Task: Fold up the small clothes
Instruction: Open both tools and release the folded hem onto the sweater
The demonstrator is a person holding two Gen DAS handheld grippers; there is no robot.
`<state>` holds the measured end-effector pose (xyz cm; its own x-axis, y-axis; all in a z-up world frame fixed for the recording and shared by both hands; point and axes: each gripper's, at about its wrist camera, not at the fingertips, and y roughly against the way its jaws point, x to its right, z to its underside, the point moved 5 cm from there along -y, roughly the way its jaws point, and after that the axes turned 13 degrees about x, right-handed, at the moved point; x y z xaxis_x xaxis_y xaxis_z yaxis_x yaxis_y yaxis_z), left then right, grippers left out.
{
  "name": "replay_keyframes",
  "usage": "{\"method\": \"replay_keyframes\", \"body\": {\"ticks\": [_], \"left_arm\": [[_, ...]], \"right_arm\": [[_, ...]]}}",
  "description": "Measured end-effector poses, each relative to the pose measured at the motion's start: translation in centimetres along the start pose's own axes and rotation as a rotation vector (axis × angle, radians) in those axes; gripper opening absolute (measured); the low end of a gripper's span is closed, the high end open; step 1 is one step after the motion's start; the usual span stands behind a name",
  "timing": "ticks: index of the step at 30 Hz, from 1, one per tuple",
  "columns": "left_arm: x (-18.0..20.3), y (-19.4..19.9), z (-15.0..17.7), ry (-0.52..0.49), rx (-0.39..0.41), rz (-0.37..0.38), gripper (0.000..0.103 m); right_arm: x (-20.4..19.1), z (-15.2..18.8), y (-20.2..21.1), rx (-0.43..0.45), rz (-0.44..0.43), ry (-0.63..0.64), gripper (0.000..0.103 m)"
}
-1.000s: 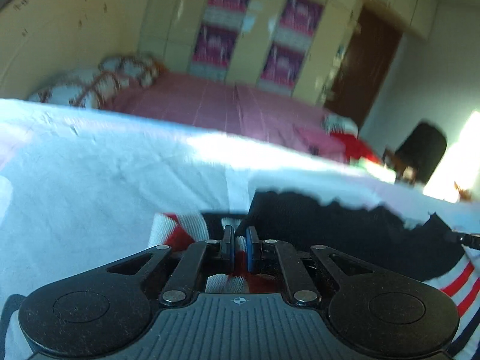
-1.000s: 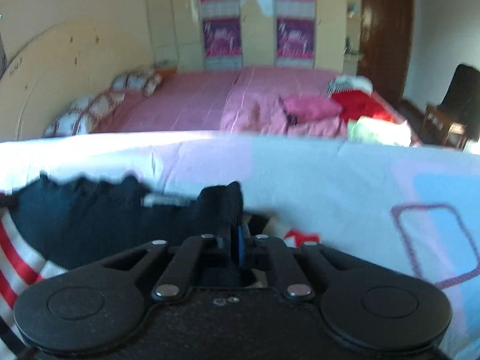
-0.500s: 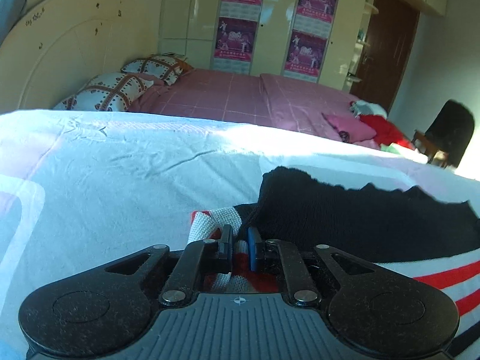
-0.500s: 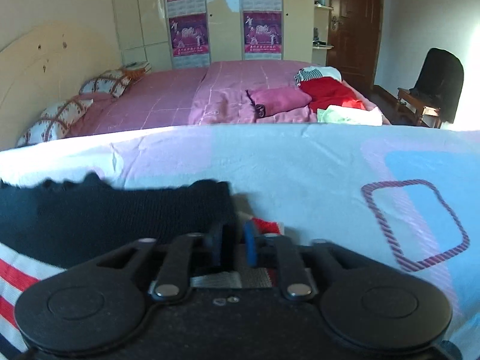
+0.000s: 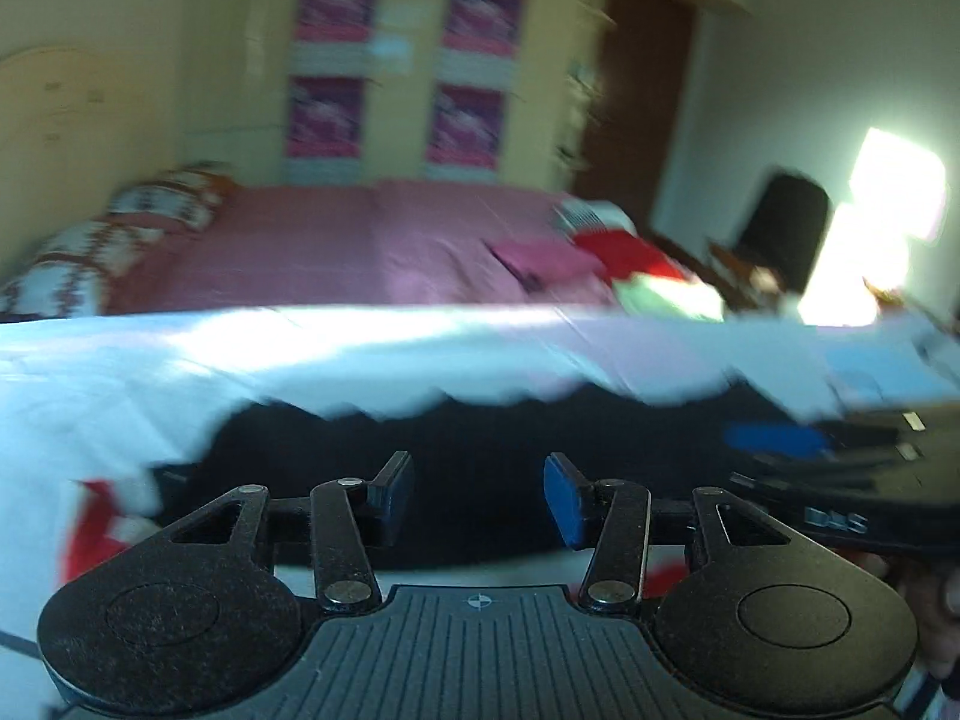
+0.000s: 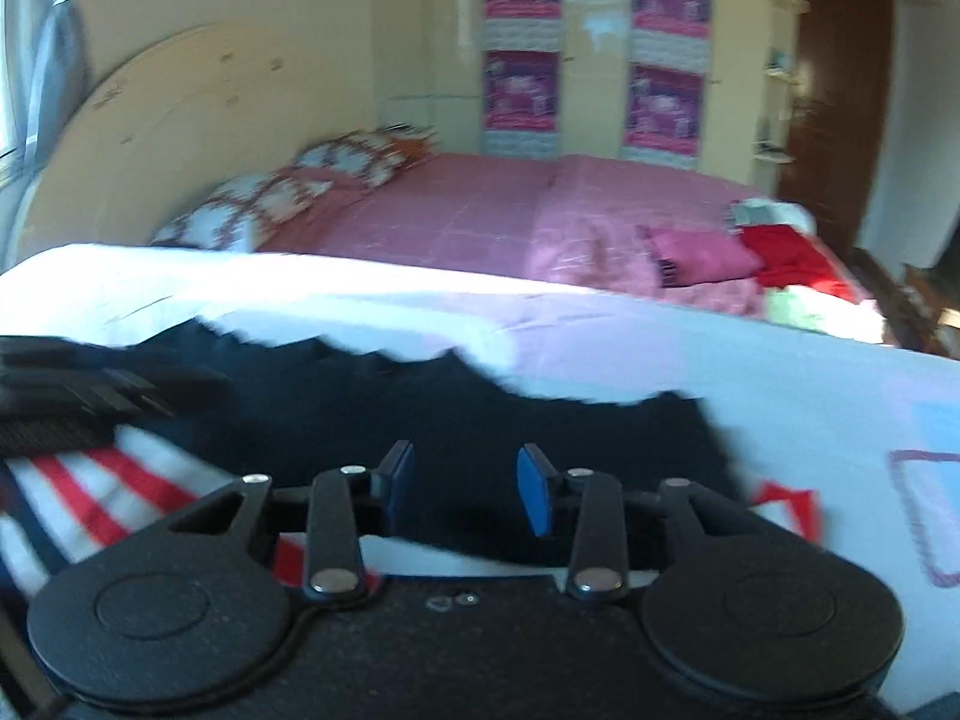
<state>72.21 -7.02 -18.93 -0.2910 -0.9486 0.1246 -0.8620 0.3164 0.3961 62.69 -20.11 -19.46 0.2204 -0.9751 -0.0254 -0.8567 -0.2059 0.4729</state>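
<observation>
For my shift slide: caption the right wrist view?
Right hand-held gripper open, just released, over the black-and-striped garment on the white sheet.

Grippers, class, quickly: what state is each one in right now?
Left gripper: open, jaws just opened, holding nothing; dark garment lies beyond.
Right gripper: open, holding nothing, above the same garment.

Left wrist view motion-blurred: garment (image 5: 480,438) edge smeared, stripes unreadable. Right gripper (image 5: 840,456) cut off at frame edge. Right wrist view: left gripper (image 6: 66,396) cropped, blurred.
</observation>
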Motion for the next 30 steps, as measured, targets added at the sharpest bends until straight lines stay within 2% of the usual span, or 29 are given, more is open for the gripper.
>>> {"method": "replay_keyframes", "body": {"ticks": [2, 3, 5, 7, 8, 11, 13, 15, 16, 18, 20, 21, 22, 24, 27, 30], "left_arm": [[0.5, -1.4, 1.5, -0.018, -0.091, 0.007, 0.049], [0.4, -1.6, 1.9, -0.025, -0.098, -0.002, 0.049], [-0.8, -1.0, 1.8, -0.009, -0.081, -0.008, 0.05], [-3.0, 0.2, 1.8, -0.029, -0.059, -0.076, 0.05], [-4.8, 0.8, 1.9, -0.037, -0.05, -0.11, 0.05], [-10.0, 3.9, 2.5, 0.027, 0.015, -0.129, 0.05], [-11.7, 4.7, 2.9, 0.031, 0.014, -0.182, 0.05], [-11.9, 4.5, 3.0, 0.062, 0.019, -0.174, 0.05], [-11.7, 4.3, 3.0, 0.045, 0.015, -0.183, 0.05], [-10.6, 3.8, 3.0, -0.014, 0.009, -0.204, 0.051], [-10.0, 4.2, 2.5, -0.032, 0.008, -0.219, 0.051], [-9.7, 4.6, 2.0, -0.026, 0.021, -0.224, 0.057], [-9.4, 5.2, 1.4, -0.019, 0.044, -0.226, 0.076], [-8.3, 6.3, 0.0, -0.011, 0.103, -0.237, 0.091], [-6.1, 6.9, -0.9, 0.011, 0.127, -0.191, 0.091], [-4.0, 6.6, -0.7, 0.005, 0.111, -0.156, 0.091]], "right_arm": [[-0.9, 0.6, -0.7, -0.034, -0.035, 0.033, 0.038], [-1.2, 1.3, -1.3, -0.079, -0.035, 0.063, 0.037], [-0.9, 1.6, -1.2, -0.077, -0.032, 0.088, 0.037], [0.7, 1.6, -0.6, -0.068, 0.023, 0.086, 0.036], [2.2, 1.6, -0.2, -0.061, 0.079, 0.079, 0.036], [8.1, 2.3, 1.9, -0.04, 0.226, 0.001, 0.032], [11.1, 2.9, 2.9, -0.031, 0.277, -0.058, 0.041], [12.4, 3.3, 3.0, -0.035, 0.273, -0.119, 0.043], [12.4, 3.3, 2.9, -0.033, 0.272, -0.133, 0.043], [11.8, 3.0, 3.1, -0.026, 0.282, -0.113, 0.041], [10.8, 2.2, 4.3, 0.017, 0.276, -0.104, 0.04], [10.5, 1.7, 4.8, 0.042, 0.265, -0.098, 0.04], [9.7, 1.2, 5.2, 0.055, 0.248, -0.092, 0.04], [7.7, 0.6, 6.0, 0.068, 0.193, -0.083, 0.04], [3.6, 0.3, 5.8, 0.071, 0.083, -0.045, 0.041], [0.2, 0.4, 5.4, 0.063, 0.024, -0.004, 0.041]]}}
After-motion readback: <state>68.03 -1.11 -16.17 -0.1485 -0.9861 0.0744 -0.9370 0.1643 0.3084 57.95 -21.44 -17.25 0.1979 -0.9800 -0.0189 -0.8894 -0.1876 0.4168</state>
